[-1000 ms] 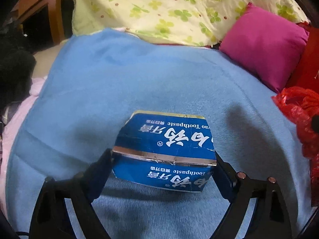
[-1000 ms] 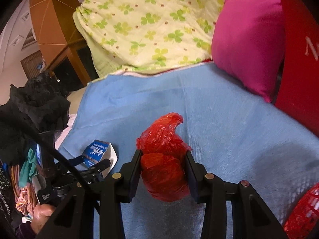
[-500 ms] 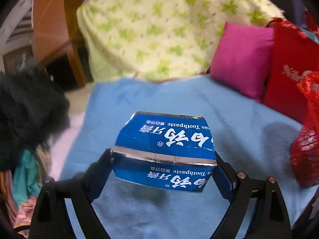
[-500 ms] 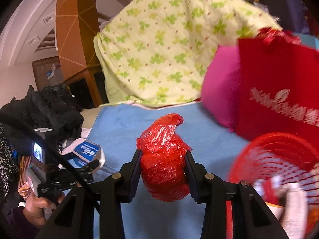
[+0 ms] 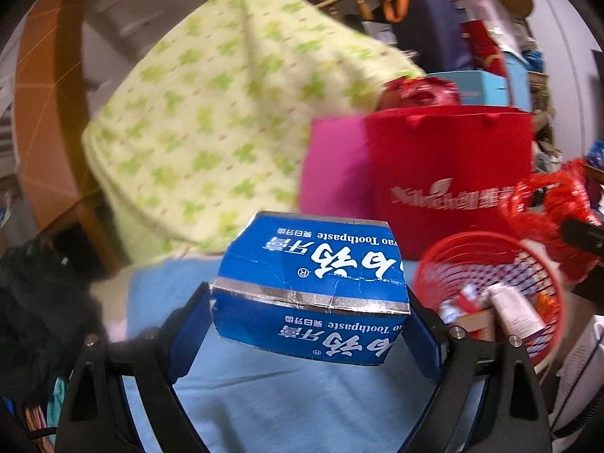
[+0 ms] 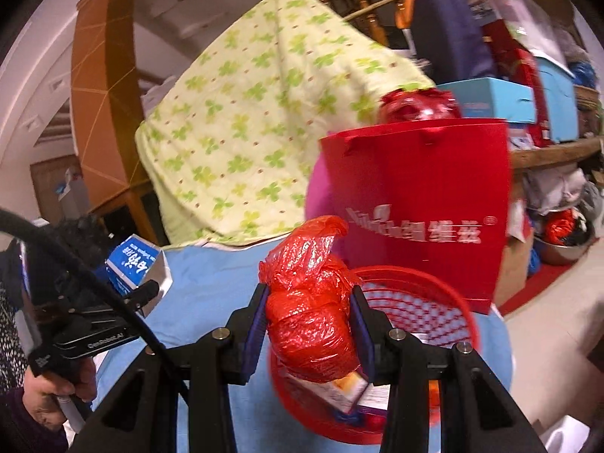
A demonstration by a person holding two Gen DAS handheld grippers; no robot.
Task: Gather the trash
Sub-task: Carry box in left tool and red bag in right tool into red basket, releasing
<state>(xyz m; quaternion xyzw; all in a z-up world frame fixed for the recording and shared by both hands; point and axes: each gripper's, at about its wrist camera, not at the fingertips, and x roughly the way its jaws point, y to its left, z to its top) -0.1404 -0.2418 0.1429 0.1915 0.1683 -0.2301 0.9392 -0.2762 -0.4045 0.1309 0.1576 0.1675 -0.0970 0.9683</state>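
With the right tongs (image 6: 308, 322) clamped on the red bag (image 6: 309, 302) above the basket (image 6: 445, 302), and the left tongs (image 5: 309, 324) clamped on the toothpaste box (image 5: 313, 287) beside it, centre each before letting go.

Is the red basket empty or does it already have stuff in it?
Not empty. The red basket already holds a white tube and small packages, seen in both wrist views.

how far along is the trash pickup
Done: some trash lies in the red basket. In hand: right tongs grip a red bag over the basket; left tongs grip a toothpaste box beside it. Left: dropping both in.
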